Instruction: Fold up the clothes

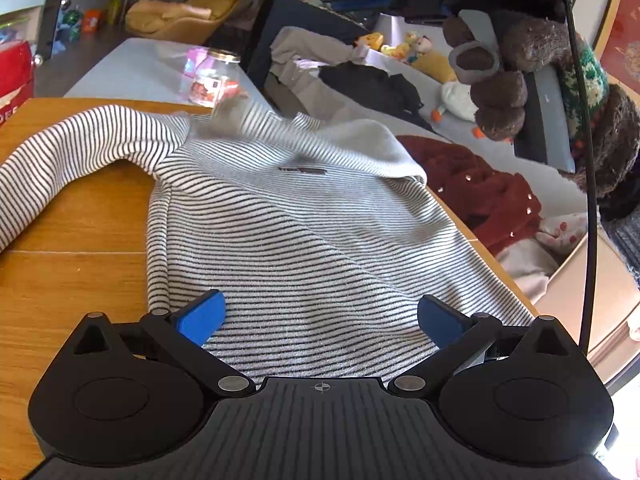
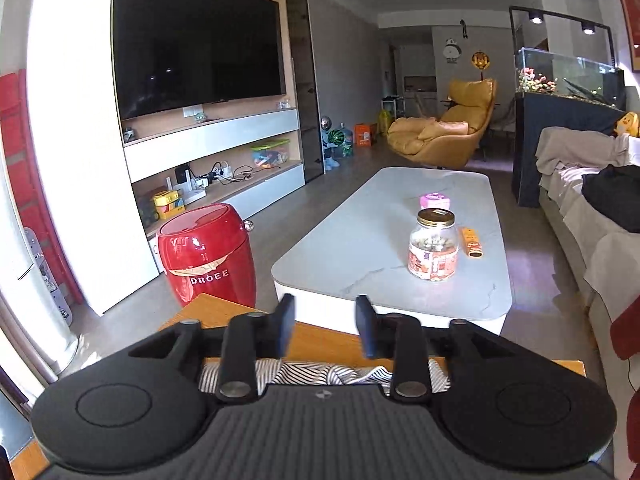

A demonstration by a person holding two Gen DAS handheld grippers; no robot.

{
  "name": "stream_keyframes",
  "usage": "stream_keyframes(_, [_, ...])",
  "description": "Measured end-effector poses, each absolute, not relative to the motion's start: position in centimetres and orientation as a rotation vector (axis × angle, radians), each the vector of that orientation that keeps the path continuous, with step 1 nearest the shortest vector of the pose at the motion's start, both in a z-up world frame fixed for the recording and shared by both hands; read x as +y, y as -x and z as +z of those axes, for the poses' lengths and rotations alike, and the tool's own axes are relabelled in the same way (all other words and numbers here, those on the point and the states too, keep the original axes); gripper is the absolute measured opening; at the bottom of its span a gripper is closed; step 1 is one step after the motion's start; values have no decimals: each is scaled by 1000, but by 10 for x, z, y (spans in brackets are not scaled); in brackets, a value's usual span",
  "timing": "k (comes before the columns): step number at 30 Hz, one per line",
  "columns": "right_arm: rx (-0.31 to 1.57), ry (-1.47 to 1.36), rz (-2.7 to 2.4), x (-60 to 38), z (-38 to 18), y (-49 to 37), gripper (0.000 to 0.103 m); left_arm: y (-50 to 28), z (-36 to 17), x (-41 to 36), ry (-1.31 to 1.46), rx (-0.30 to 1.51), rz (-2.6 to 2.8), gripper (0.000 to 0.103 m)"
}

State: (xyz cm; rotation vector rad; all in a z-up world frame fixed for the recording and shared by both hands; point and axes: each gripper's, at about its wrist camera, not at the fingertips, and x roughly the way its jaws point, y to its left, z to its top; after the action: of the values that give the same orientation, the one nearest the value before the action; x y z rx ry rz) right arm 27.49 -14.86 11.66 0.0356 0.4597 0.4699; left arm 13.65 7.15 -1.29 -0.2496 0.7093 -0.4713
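A white shirt with thin black stripes lies spread on the wooden table, one sleeve trailing off to the left. My left gripper hovers over the shirt's near hem, blue pads wide apart and empty. In the right wrist view, my right gripper stands open above the table's far edge, nothing between its fingers. A bunched strip of the striped shirt shows just beneath it. A blurred patch near the shirt's collar in the left wrist view hides detail there.
A white coffee table beyond the wooden table carries a glass jar, a pink box and an orange packet. A red bin stands at left. The sofa at right holds clothes, a red garment and plush toys.
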Motion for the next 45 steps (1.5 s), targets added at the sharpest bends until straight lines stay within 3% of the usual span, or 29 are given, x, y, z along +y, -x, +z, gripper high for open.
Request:
stream_keyframes(1, [465,-41,472,-149,112,-275,60,-136,-13,70,242,709,-469,103])
stream_keyframes(6, [527,-119,447,-171,73,-270,80,-137,-11,63,195,719,-452,103])
stream_keyframes(9, [596,-214,395,-204,35,-265,82,-143,-3,58,194,755,-430,103])
stream_keyframes(14, [618,-264,357,-225,-5,-250,85,-163,32,66,243,656,-433,103])
stream_keyframes(17, [549,-262,356,-230,-10,-235,96,-189,45,67,252,638,-399,102])
stream_keyframes(19, [472,-248,363,-230,-6,-223,96,-213,43,67,267,677,-361,92])
stream_keyframes(20, [434,-241,367,-230,-4,-217,96,-225,39,66,263,698,-335,80])
stream_keyframes(25, [305,-240,364,-235,2,-197,103,-269,15,54,182,765,-208,75])
stream_keyframes(28, [321,-252,367,-237,2,-201,103,-284,2,45,136,792,-162,59])
stream_keyframes(30, [323,-258,368,-239,2,-202,103,-285,3,38,84,775,-135,26])
stream_keyframes(31, [322,-260,368,-239,2,-202,103,-285,6,37,73,765,-125,19])
stream_keyframes(36, [325,-262,370,-239,2,-202,103,-277,27,54,43,684,-61,7])
stream_keyframes(43, [381,-258,402,-235,4,-216,103,-271,11,82,63,736,-30,8])
stream_keyframes(45, [400,-250,420,-232,7,-223,103,-260,16,87,115,723,-71,14])
